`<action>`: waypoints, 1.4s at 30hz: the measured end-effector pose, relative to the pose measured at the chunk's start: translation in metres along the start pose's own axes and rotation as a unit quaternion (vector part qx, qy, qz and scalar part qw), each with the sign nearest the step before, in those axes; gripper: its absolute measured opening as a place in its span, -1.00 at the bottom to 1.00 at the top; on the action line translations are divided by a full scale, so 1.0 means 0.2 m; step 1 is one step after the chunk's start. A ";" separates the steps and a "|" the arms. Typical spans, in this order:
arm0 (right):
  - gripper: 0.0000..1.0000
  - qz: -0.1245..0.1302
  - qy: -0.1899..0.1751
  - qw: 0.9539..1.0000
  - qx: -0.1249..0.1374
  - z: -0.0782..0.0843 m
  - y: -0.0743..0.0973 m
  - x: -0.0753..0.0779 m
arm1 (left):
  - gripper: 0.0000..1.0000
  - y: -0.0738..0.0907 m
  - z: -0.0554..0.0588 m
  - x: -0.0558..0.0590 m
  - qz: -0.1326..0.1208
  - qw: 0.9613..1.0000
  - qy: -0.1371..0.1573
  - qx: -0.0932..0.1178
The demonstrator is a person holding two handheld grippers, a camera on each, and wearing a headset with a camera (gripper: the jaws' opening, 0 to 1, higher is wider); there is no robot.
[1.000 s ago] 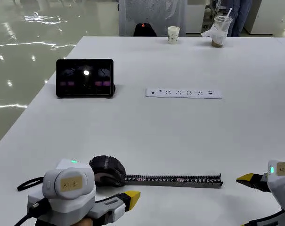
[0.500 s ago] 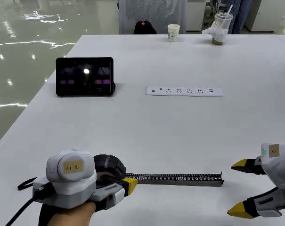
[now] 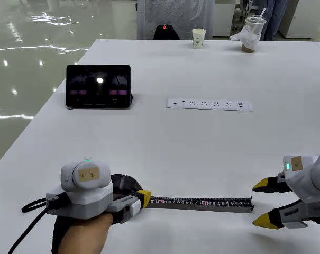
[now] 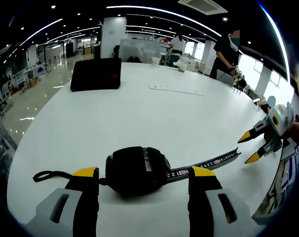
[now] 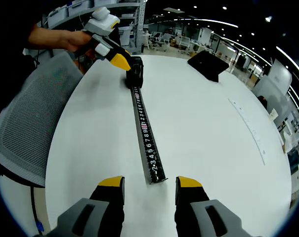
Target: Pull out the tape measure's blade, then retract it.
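While the blade has stayed put, both grippers have closed in on it over the last second.

Left gripper (image 4: 143, 173): it was in front of the black, round tape-measure case (image 4: 138, 168). Its yellow-tipped jaws now stand spread on either side of the case, with a gap on each side, so nothing is pinched.

Right gripper (image 5: 150, 183): it has come in from the right edge of the head view. Its jaws are likewise spread and bracket the free end of the dark, numbered metal blade (image 5: 145, 133) without touching it.

Position of work: the case sits near the front edge of the white surface (image 3: 202, 148), with a black wrist strap (image 4: 50, 175) trailing to its left. The blade is drawn out and lies flat on the surface, running from the case toward the right gripper. Its extended length looks unchanged across the head-view pictures.

Reading: pull-out appears done. The blade holds out with nothing gripping it, so it is probably locked, though the lock is not legible. Both approaches suggest the retract step is being set up, with the left gripper to steady the case and the right to take the end hook and guide it back. Risk: uncontrolled snap-back if the blade is released unheld.
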State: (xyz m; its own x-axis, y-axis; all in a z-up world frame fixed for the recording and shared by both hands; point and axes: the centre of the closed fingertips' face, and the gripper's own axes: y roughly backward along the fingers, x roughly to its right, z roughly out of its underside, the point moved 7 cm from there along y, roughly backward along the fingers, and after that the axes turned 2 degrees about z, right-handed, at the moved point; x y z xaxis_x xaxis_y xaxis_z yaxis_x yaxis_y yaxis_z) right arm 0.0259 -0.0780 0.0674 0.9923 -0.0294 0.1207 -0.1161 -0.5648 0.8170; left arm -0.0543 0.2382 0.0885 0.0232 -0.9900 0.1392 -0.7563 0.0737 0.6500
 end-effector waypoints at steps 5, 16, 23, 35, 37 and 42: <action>-0.48 -0.001 0.013 1.000 -0.006 0.00 -0.04 0.02 | 0.30 -0.02 0.01 -0.02 -0.004 1.000 0.011 -0.003; -0.65 -0.017 0.016 1.000 -0.018 0.03 -0.10 0.05 | 0.16 -0.06 0.02 -0.02 -0.006 1.000 0.029 -0.004; -0.73 -0.032 -0.004 0.999 -0.010 0.05 -0.11 0.06 | 0.12 -0.07 0.02 -0.03 -0.010 0.999 0.033 -0.004; -0.78 -0.033 -0.030 0.999 0.014 0.07 -0.11 0.05 | 0.16 -0.11 0.04 -0.03 -0.016 0.999 0.038 -0.014; -0.78 -0.033 -0.030 0.999 0.016 0.07 -0.11 0.05 | 0.17 -0.11 0.04 -0.04 -0.016 0.999 0.040 -0.016; -0.78 -0.031 -0.029 0.999 0.015 0.06 -0.11 0.05 | 0.20 -0.13 0.04 -0.04 -0.018 0.998 0.050 -0.018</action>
State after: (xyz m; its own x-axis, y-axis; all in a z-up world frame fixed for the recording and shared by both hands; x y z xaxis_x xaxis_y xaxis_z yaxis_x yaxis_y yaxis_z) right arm 0.0379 -0.0765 0.0440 0.9984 -0.0419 0.0368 -0.0545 -0.5919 0.8041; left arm -0.0409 0.2431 0.0643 0.1154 -0.9754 0.1877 -0.7294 0.0451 0.6826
